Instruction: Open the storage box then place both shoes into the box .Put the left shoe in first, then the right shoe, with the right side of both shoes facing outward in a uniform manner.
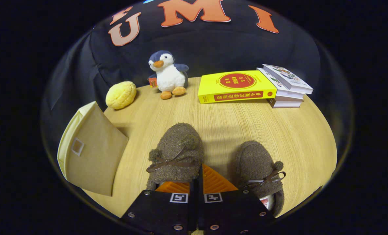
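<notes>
A: Status on the gripper (pixel 199 178)?

B: Fingers are sitting pressed together, nothing showing between them. They're pointing forward over the table (pixel 298 137), with the tips lying at the gap between the two shoes.

A: Shoes?

B: Two fuzzy brown slippers, each with a bow and pompoms. Left-hand shoe (pixel 177 151) is lying just ahead of the fingers, touching or overlapping the left finger's tip in the view. Can't tell if that's real contact or just the camera angle. Right-hand shoe (pixel 261 173) is lying beside the right finger, its opening near the gripper body. Both are sitting on the table with toes pointing away from the camera. They're apart from each other, bare wood between them.

A: Box?

B: Beige storage box (pixel 89 150) is standing on the table, off to the left of the fingers and the left-hand shoe, near the table's edge. It's looking closed: a flat panel with a small label window is facing the camera. It's tilting in the view, probably lens distortion.

A: Anything else on the table?

B: Far side, well beyond the shoes: a stuffed penguin (pixel 168 73) standing upright, a yellow bun-shaped toy (pixel 121 94) just left of it, a thick yellow book (pixel 235 86) lying flat, and a small stack of white books (pixel 287 86) touching its right end.
</notes>
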Tool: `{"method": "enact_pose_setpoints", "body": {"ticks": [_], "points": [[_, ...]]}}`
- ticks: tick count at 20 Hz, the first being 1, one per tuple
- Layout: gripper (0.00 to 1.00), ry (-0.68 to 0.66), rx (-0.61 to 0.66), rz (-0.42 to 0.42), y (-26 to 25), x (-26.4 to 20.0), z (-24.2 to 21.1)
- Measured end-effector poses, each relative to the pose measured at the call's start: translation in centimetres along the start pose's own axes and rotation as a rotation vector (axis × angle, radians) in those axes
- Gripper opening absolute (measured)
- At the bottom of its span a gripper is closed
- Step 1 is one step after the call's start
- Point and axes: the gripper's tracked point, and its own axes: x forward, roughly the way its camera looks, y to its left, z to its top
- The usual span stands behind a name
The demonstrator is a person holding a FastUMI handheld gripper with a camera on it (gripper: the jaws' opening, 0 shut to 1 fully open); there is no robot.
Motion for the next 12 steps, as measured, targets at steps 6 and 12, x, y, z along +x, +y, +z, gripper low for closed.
{"method": "enact_pose_setpoints", "body": {"ticks": [6,12], "points": [[0.04,-0.058,0.014,0.08,8.9,-5.7,5.5],[0.04,-0.062,-0.015,0.149,19.0,-8.1,8.9]]}}
